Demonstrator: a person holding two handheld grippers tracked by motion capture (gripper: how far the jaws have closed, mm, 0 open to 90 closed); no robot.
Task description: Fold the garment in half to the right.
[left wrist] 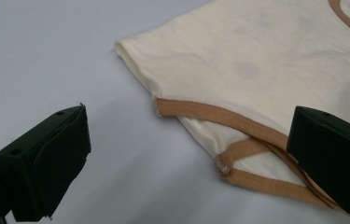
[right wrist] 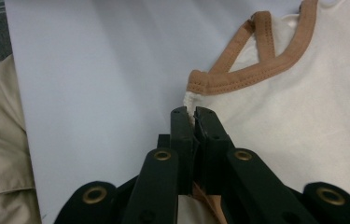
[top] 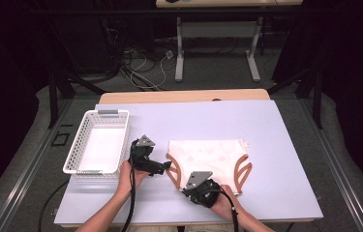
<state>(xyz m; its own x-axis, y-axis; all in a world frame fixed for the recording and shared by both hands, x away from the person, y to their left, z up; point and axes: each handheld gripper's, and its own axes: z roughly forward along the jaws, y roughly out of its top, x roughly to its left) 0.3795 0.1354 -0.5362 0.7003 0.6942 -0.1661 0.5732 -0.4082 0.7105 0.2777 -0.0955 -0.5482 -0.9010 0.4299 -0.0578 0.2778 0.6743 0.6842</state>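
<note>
Cream garment (top: 208,157) with tan-trimmed edges lies flat on the pale table (top: 276,145), near the person's edge, probably spread for folding.

Right gripper (right wrist: 194,112): jaws pressed together, pinching the garment's near edge just below a tan-trimmed opening; cloth runs between the pads and bunches behind them. Judged purpose: hold that corner so it can be lifted or anchored.

Left gripper (left wrist: 186,154): jaws spread wide, nothing between the pads. The garment's other trimmed corner (left wrist: 238,140) lies ahead of them, passing beneath the right-hand jaw. Likely lining up to take it.

White basket (top: 99,142) stands beside the left gripper, away from the garment, probably the destination.
</note>
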